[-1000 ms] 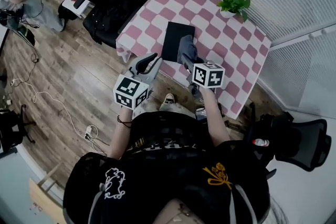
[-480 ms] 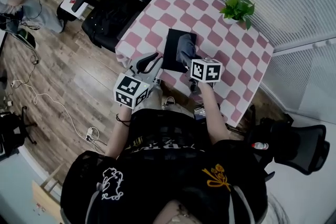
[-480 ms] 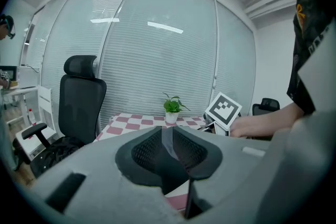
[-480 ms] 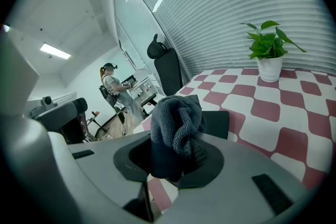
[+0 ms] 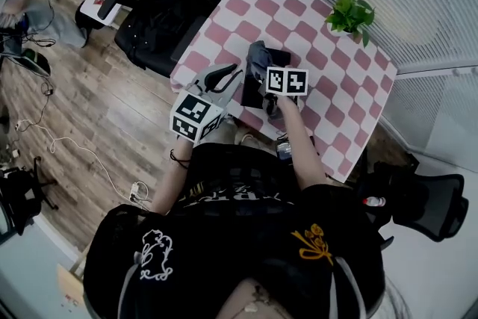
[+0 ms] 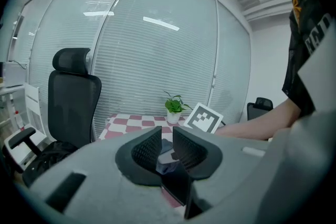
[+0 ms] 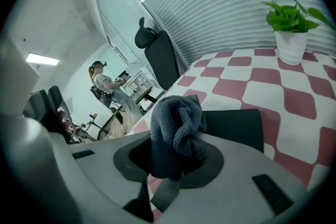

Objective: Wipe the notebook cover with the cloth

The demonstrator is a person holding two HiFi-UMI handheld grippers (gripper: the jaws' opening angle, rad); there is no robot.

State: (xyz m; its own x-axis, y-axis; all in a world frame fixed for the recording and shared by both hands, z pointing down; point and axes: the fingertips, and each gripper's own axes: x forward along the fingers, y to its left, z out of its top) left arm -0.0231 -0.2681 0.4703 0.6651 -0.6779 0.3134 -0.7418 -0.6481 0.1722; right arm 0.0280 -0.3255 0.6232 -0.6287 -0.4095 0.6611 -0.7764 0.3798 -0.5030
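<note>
A black notebook (image 5: 251, 91) lies on the pink-and-white checked table (image 5: 314, 48), near its front edge. My right gripper (image 5: 263, 69) is over the notebook, shut on a bunched grey cloth (image 5: 258, 56). In the right gripper view the cloth (image 7: 176, 126) fills the jaws of the right gripper (image 7: 178, 150), with the notebook (image 7: 233, 126) just beyond it. My left gripper (image 5: 228, 73) hovers at the table's front-left edge, beside the notebook. In its own view the left gripper (image 6: 167, 147) has its jaws nearly together and nothing between them.
A potted plant (image 5: 352, 15) stands at the table's far right. A black office chair (image 5: 160, 19) sits left of the table, and another chair (image 5: 418, 198) is on the right. A person (image 7: 105, 86) stands far off across the wood floor.
My right gripper has carried the cloth farther across the notebook, toward its far end. The left gripper has come a little closer to the table edge.
</note>
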